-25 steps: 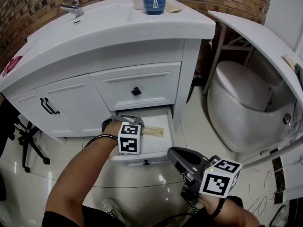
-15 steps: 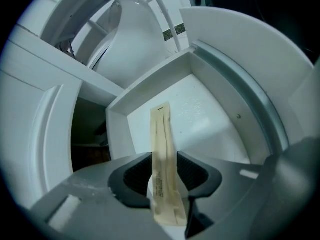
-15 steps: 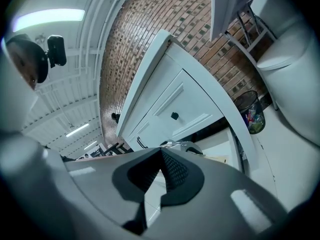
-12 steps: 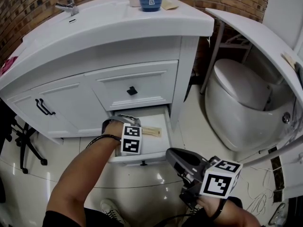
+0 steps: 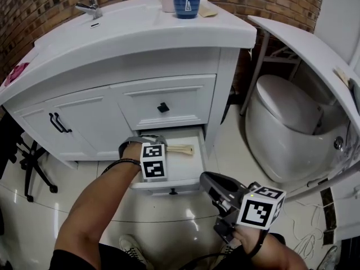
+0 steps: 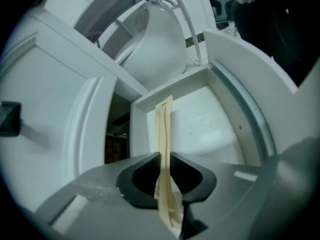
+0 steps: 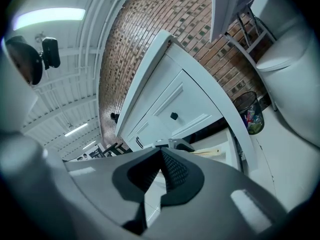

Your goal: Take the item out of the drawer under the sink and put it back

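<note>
Drawer (image 5: 188, 166) open under white vanity (image 5: 169, 55), floor (image 5: 163, 212) apparently tiled.

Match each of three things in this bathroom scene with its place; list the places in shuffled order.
Things: 1 blue mug; 2 beige stick; 3 toilet.
Places: A on the floor, right of the vanity; B between the jaws of the left tool; C on the vanity top.
Pairs: 1-C, 2-B, 3-A. The left tool's jaws have just closed on the stick.
</note>
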`<state>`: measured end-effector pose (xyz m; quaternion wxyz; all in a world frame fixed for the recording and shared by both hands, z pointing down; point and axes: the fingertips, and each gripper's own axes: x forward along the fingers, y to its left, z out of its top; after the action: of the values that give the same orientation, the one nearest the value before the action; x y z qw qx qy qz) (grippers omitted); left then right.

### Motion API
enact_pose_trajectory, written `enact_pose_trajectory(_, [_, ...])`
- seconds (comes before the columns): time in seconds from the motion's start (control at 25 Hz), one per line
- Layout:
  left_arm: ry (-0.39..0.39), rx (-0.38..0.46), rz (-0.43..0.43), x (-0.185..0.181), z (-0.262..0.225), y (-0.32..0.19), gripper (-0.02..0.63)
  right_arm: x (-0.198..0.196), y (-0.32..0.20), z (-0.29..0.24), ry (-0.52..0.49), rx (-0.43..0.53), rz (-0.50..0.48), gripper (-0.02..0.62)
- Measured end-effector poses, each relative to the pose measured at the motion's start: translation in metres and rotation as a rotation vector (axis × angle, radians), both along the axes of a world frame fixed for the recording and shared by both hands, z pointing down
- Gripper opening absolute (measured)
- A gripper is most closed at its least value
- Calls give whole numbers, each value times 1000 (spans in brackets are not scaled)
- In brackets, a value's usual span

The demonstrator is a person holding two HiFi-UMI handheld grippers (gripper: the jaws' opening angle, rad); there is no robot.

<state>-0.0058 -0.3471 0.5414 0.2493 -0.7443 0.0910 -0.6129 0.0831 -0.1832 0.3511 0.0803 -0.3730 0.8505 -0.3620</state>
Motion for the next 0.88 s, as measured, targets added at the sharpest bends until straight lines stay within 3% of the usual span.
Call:
enact_pose_trajectory(0.12, [125, 7, -90, -7, -34, 6, 64, 2, -2, 6, 14, -8, 11, 5])
enact_pose_trajectory(0.28, [363, -11, -194, -12, -88, 32, 64, 2, 0, 1, 13, 6, 18, 5])
enact_pose_trajectory(0.64, [831, -62, -240, -28, -192, 130, 63, -18, 12, -11, 40, 57, -19, 5])
enact_pose_trajectory(0.72, [954, -103, -290, -39, -209, 149, 63, -21, 16, -9, 56, 60, -32, 5])
enact_pose_trajectory(0.88, [1173, -277, -431, -53, -228, 176, 63, -18, 19, -9, 70, 64, -18, 5])
